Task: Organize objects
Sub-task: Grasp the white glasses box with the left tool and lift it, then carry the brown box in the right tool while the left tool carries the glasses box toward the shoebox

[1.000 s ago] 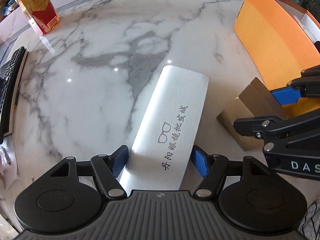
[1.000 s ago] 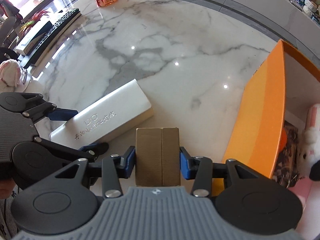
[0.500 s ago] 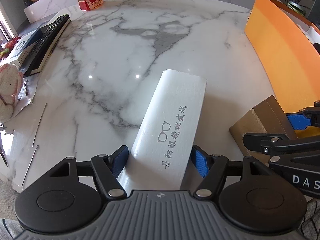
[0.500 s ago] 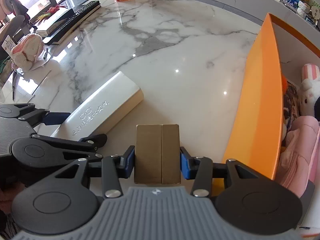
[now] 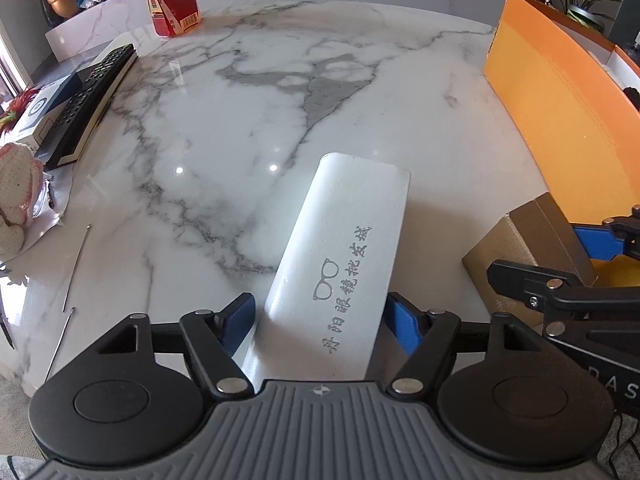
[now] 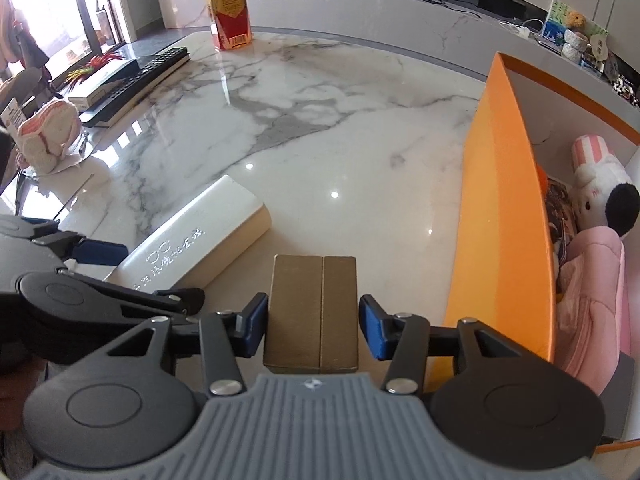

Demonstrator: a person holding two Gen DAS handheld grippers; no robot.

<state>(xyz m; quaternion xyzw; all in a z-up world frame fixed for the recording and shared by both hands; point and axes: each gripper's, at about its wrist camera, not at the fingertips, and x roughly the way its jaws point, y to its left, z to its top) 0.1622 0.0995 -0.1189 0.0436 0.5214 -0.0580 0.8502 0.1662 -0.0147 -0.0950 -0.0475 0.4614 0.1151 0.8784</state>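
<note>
Left hand-held gripper (image 5: 320, 320) clamped on glasses case (image 5: 344, 248), right hand-held gripper (image 6: 312, 326) on brown box (image 6: 314, 312): both likely light, stiff, best squeezed across long sides.

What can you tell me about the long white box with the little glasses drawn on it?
The long white box looks like a closed glasses case, smooth and matte, with rounded edges. Its top bears a small grey glasses drawing and a row of grey characters; the side seen from the right wrist view looks cream. It sits between the blue pads of the left gripper, which close on its near end, and its far end points out over the marble table.
</note>
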